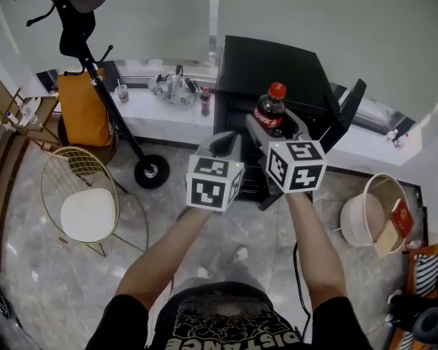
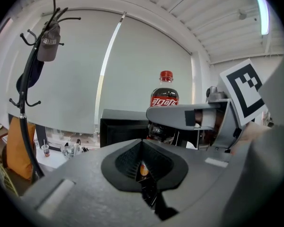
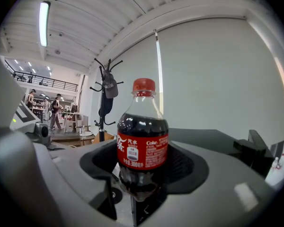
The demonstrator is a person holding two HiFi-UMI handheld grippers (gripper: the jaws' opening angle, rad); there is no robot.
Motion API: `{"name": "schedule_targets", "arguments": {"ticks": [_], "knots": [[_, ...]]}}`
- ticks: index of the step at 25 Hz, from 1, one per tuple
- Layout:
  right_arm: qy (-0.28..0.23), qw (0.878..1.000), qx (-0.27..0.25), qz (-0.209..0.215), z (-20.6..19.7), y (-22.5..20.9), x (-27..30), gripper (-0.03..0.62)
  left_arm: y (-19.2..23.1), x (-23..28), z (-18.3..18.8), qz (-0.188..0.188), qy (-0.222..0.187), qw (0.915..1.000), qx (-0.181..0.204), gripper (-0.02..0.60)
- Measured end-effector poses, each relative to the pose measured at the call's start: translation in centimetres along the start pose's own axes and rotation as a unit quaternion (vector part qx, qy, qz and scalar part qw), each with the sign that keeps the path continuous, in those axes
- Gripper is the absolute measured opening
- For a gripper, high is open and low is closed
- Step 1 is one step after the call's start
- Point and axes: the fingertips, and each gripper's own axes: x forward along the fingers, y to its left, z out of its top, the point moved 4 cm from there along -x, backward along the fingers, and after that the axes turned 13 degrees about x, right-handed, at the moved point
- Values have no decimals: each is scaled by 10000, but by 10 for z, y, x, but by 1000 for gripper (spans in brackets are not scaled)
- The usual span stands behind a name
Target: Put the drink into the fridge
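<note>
Near-full cola bottle (image 3: 142, 145) in right jaws

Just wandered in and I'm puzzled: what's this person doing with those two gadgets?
A person holds a gripper in each hand. The right gripper is closed on an upright cola bottle, raised in front of a black fridge. The left gripper is shut and empty. The bottle is not in the fridge yet.

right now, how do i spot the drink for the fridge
Find the black fridge by the white ledge. Just in front, the right gripper clamps a red-capped cola bottle upright. Unlike the small bottle standing on that ledge, it is held aloft.
</note>
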Motion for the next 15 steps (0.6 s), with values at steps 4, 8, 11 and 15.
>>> {"name": "schedule_targets", "arguments": {"ticks": [4,8,11,15], "knots": [[25,10000,22,-38,-17,12,-3,308,2,-9,-12,-87,-7,9999,-58,5],[12,10000,6,-87,-35,12,-6,308,-1,-8,-22,-169,-12,9998,-87,5],[62,9999,16,-107,-51,5,-5,308,-7,-1,-31,-215,-41,9996,-179,5],[144,9998,38,-108,-73,-12,3,308,-15,16,-48,-229,14,9995,-218,5]]}}
